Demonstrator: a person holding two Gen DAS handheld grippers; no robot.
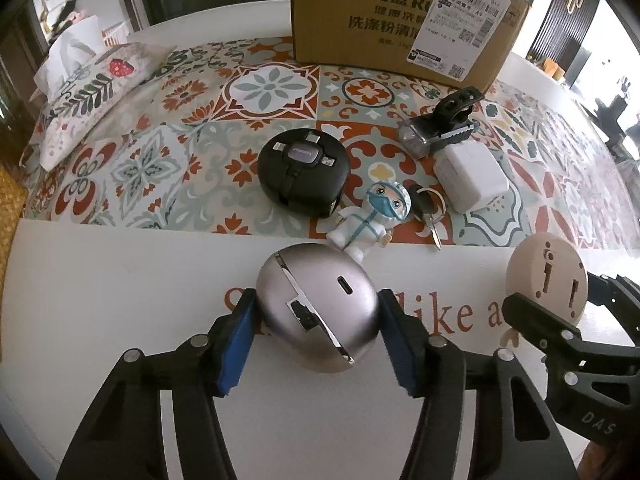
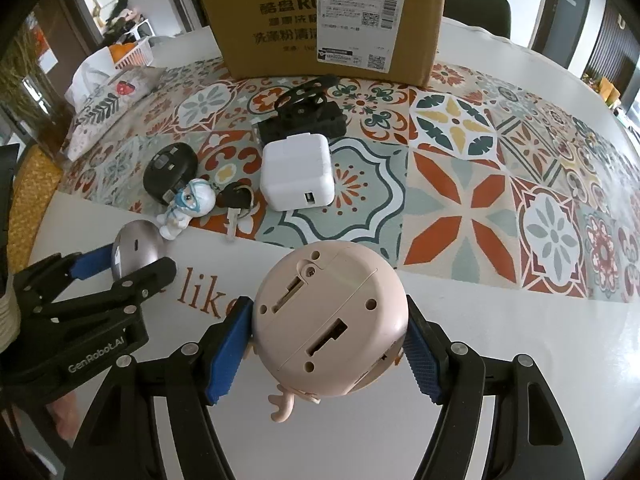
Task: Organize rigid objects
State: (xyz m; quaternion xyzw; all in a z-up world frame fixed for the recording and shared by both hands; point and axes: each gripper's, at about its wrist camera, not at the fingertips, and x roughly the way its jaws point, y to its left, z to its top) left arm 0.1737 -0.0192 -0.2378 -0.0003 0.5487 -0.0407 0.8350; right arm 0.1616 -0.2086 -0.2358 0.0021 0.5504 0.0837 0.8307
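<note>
Item: two grippers, each clamped on a rounded object, above the near white edge of a tiled table.

We hold the silver egg-shaped case point(image 1: 318, 306) clenched between the blue pads of our left gripper point(image 1: 318, 340), and the round beige toy point(image 2: 330, 314), base towards the camera, pinched in our right gripper point(image 2: 326, 354); both sit at 6 o'clock in their own views. Ahead of the case at 12 o'clock we list a masked figurine point(image 1: 370, 216) with keys point(image 1: 428, 210) touching it, a black round cable reel point(image 1: 304, 170) at 11, and a white charger point(image 1: 470, 178) just beside a black bike light point(image 1: 438, 128) at 1. A cardboard box point(image 1: 404, 16) stands behind them all. Surface: patterned tile mat point(image 1: 160, 160) on a white table point(image 1: 120, 280) with orange lettering; a floral pouch point(image 1: 96, 100) lies at 10 o'clock.
</note>
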